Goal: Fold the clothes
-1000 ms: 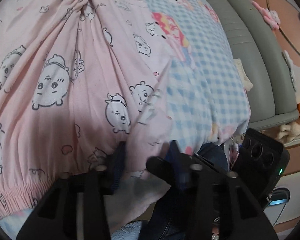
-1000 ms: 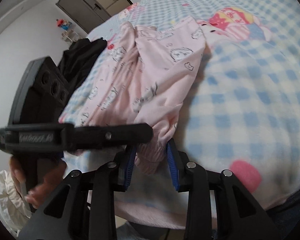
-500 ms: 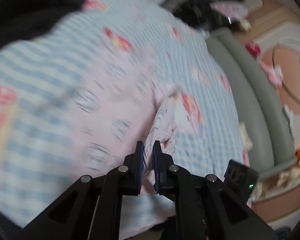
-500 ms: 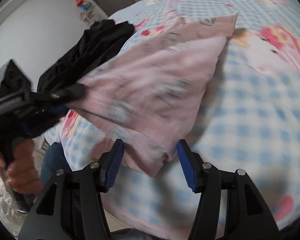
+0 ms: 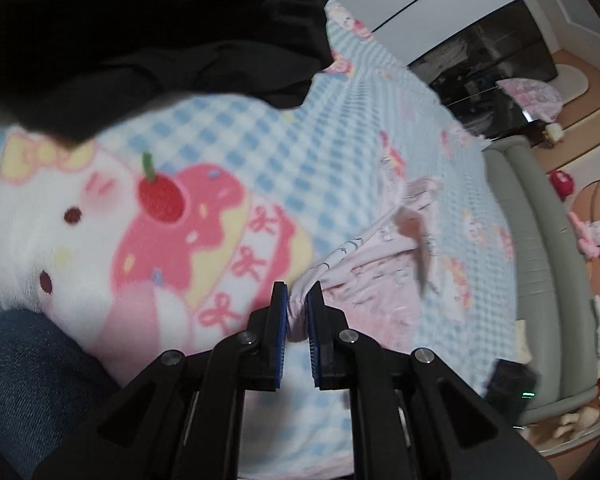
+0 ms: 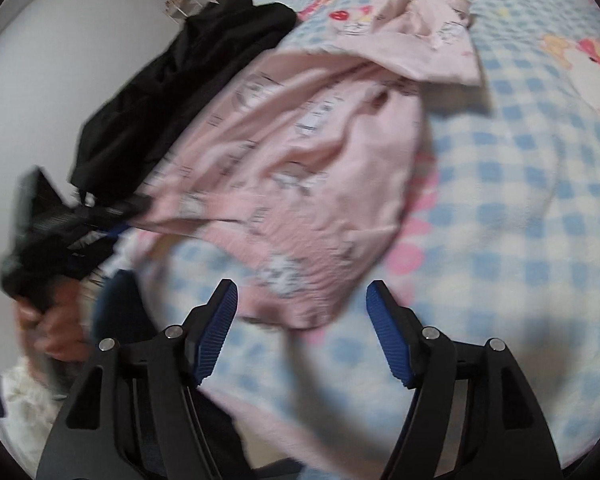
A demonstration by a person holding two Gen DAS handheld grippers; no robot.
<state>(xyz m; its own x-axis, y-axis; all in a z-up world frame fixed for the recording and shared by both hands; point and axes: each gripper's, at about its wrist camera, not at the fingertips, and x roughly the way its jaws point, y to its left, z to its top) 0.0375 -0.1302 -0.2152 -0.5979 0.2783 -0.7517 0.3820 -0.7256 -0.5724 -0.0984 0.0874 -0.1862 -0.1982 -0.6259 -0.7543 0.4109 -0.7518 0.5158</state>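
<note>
Both views are motion-blurred. The print on the pink garment (image 6: pixel 300 168) reads only as grey smears, and no lettering on it can be made out. White markings on the side of the left gripper (image 6: pixel 100 224), at the left of the right wrist view, are too blurred to read.

Left wrist view: the left gripper (image 5: pixel 297 312) sits at lower centre. Its blue pads (image 5: pixel 281 320) stand close together with a bunched pink hem between them. The jaws are opening, and the cloth still fills the gap and touches both pads. Beyond the grip, the garment trails toward the centre right across the blue checked blanket (image 5: pixel 260 140). A black garment (image 5: pixel 140 32) fills the upper left and runs off the frame. Blue denim (image 5: pixel 28 392), apparently the person's leg, is cut off at lower left.

Right wrist view: the right gripper (image 6: pixel 302 320) is at lower centre, its jaws wide apart and opening. The lower edge of the pink garment lies between the fingertips without touching either pad. This view alone shows most of the garment, spread in loose folds from centre to upper right on the blanket (image 6: pixel 520 220). It also shows the hand (image 6: pixel 56 328) holding the left gripper, and the black garment (image 6: pixel 172 92) at upper left.

Only the left wrist view shows a grey padded bed edge (image 5: pixel 540 260) at the right, and a dark cabinet (image 5: pixel 492 60) at upper right.
</note>
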